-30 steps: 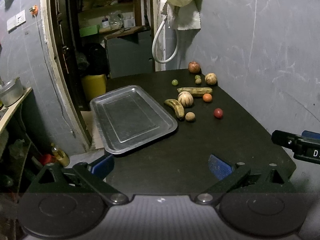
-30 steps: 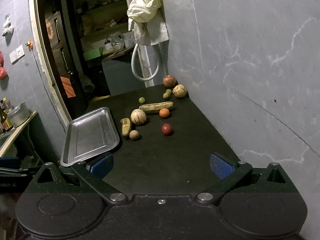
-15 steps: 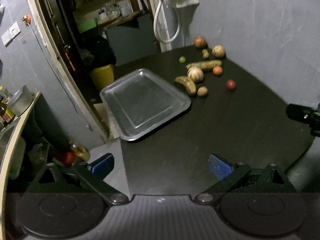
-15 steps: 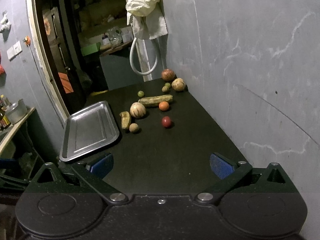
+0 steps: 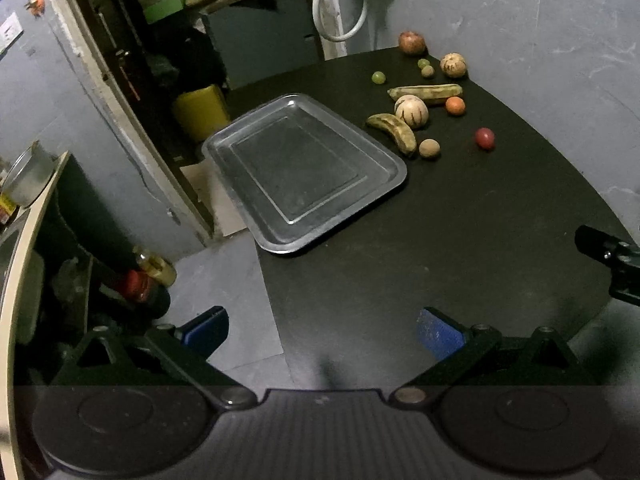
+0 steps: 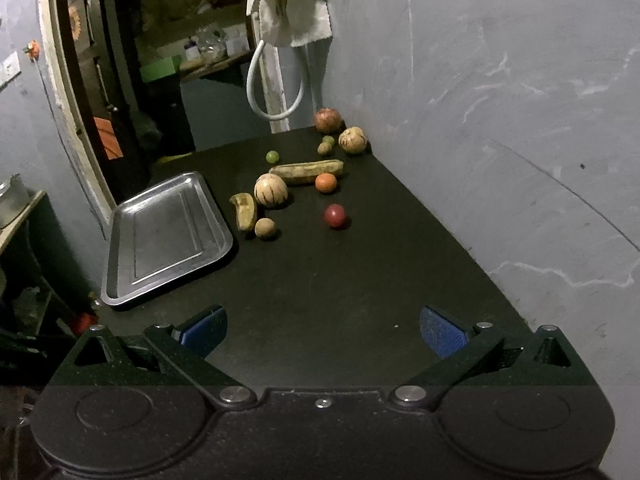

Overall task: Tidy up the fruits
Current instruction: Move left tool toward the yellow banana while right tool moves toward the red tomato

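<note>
The left gripper [image 5: 322, 332] is being held wide open above the near edge of the black table [image 5: 460, 240], with nothing caught between its blue pads [image 5: 438, 334]. The right gripper [image 6: 322, 330] is likewise being held fully spread over the near end of the table, and nothing is being gripped by it; part of its black body is being seen at the right edge of the left wrist view.

The metal tray [image 5: 304, 172] is being taken as the landmark. It is lying flat on the table's left side, with its near left corner hanging past the table edge, and no fruit is being carried in it. All the fruit is being kept on the table surface to the right of the tray and beyond it. Just beside the tray's far right corner a short browned banana [image 5: 394, 130] is lying, with a small brown round fruit [image 5: 429, 148] at its near tip and a striped pale melon [image 5: 412, 110] touching its far side. Farther right of the tray a red fruit [image 5: 485, 138] is sitting alone, apart from the others. Beyond the melon a long banana [image 5: 426, 92] is lying crosswise, with an orange fruit [image 5: 455, 105] just beside its right end. A green fruit [image 5: 378, 77] is resting beyond the tray's far right corner. Farthest from the tray, near the grey wall [image 6: 500, 120], a second striped melon [image 5: 453, 65], two small fruits [image 5: 426, 68] and a reddish pomegranate [image 5: 411, 42] are being grouped together.
</note>
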### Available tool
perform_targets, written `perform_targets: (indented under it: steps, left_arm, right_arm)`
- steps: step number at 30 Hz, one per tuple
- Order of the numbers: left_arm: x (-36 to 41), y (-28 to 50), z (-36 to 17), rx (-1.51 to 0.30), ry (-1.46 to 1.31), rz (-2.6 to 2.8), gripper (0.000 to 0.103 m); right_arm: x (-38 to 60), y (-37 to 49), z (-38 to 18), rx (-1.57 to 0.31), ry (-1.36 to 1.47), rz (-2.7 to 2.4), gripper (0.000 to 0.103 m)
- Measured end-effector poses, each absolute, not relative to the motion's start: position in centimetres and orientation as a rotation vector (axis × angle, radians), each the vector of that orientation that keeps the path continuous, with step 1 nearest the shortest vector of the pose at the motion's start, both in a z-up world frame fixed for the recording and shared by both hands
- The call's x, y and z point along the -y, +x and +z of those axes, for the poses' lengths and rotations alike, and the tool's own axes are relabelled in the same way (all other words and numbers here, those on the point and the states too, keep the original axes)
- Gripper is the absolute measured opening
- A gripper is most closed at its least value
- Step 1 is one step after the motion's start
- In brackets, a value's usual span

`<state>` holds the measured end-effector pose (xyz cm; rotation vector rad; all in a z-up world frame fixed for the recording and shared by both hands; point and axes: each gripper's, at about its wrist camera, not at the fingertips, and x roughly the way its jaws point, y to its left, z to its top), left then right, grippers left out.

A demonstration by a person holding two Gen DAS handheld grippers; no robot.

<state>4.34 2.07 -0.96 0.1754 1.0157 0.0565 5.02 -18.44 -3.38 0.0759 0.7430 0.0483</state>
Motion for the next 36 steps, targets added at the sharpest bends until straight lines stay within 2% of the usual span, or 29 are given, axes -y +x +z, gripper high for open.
perform_targets:
  steps: [14, 22, 36]
  left_arm:
    - [-7.0, 10.0, -2.4, -1.063, 0.177, -0.053, 0.103]
    - [-10.4, 14.0, -1.9, -1.063, 0.044, -0.186, 0.102]
    - [-10.0, 23.0, 2.3, -0.893, 0.116, -0.321, 0.102]
  right_arm:
    - [14.4, 8.2, -2.9, -0.775, 0.05, -0.056, 0.102]
    - [14.4, 10.1, 3.8, -0.706, -0.012, 0.0, 0.102]
    - [15.1, 16.2, 14.6, -0.502, -0.201, -0.013, 0.102]
